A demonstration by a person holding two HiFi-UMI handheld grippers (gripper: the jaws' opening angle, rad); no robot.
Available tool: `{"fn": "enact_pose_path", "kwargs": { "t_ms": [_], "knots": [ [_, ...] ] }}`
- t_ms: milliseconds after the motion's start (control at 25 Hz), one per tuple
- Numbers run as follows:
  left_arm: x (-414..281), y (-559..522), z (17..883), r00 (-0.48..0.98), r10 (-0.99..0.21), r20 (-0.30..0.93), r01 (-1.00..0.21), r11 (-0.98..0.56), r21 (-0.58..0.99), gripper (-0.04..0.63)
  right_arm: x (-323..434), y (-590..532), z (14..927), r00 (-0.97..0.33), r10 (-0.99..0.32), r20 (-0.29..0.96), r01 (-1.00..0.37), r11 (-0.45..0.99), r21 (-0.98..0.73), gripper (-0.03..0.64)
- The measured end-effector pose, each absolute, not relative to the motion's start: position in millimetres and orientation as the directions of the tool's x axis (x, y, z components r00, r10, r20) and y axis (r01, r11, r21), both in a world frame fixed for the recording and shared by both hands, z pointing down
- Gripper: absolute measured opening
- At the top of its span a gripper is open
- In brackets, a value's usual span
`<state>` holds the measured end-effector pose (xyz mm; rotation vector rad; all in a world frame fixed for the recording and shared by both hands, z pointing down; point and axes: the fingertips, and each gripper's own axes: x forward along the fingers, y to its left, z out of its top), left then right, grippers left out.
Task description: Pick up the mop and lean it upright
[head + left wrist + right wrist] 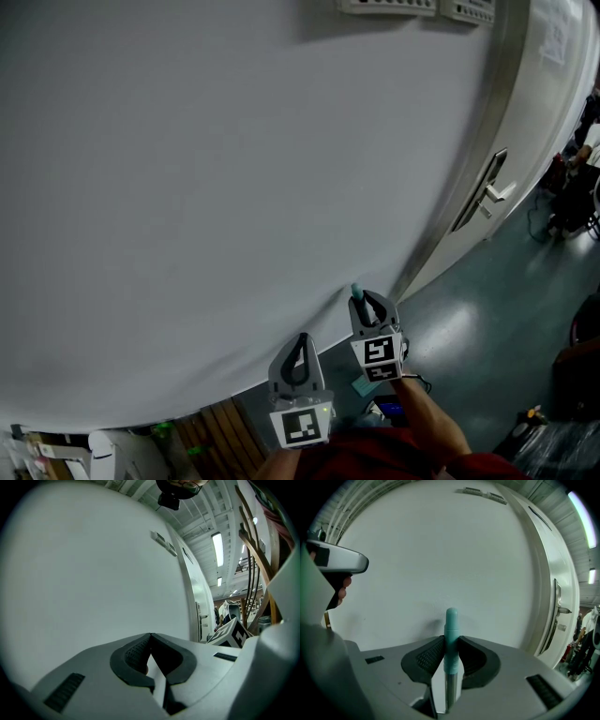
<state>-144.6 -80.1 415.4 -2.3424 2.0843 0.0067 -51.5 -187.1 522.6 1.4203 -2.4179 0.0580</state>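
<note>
The mop shows only as its handle: a metal pole with a teal end grip (451, 634) that stands upright close to the white wall (440, 555). My right gripper (451, 654) is shut on that teal grip, whose tip (356, 292) pokes above the jaws in the head view. My right gripper (372, 305) is near the wall by the door frame. Left of it, my left gripper (300, 351) is shut with nothing in it, its jaw tips meeting (150, 645). The mop head is hidden.
A white door (525, 141) with a lever handle (489, 192) stands right of the wall. Grey floor (469, 309) lies beside it, with dark things at the far right. Wooden slats (220, 431) lie below the wall's foot. Wooden poles (255, 564) rise at the right of the left gripper view.
</note>
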Motion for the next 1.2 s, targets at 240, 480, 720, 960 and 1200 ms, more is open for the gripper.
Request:
{"fn": "enact_pose_path", "kwargs": {
  "t_ms": [240, 480, 720, 960, 1200],
  "knots": [
    [-137, -82, 417, 0.124, -0.992, 0.003, -0.992, -0.124, 0.009, 0.014, -42, -173, 518, -0.444, -0.846, 0.296, -0.861, 0.494, 0.120, 0.109],
    [-129, -82, 419, 0.141, -0.990, 0.009, -0.990, -0.141, 0.030, 0.014, -24, -158, 514, -0.424, -0.862, 0.277, -0.876, 0.468, 0.116, 0.109],
    [-113, -90, 423, 0.163, -0.987, 0.011, -0.986, -0.163, 0.044, 0.014, -1, -138, 504, -0.420, -0.875, 0.241, -0.880, 0.457, 0.127, 0.109],
    [-97, -95, 429, 0.186, -0.982, 0.018, -0.982, -0.184, 0.051, 0.014, 22, -116, 501, -0.411, -0.888, 0.207, -0.885, 0.443, 0.142, 0.109],
    [-86, -100, 429, 0.192, -0.981, 0.008, -0.980, -0.191, 0.047, 0.014, 33, -103, 498, -0.405, -0.894, 0.189, -0.885, 0.435, 0.163, 0.109]
  ]
}}
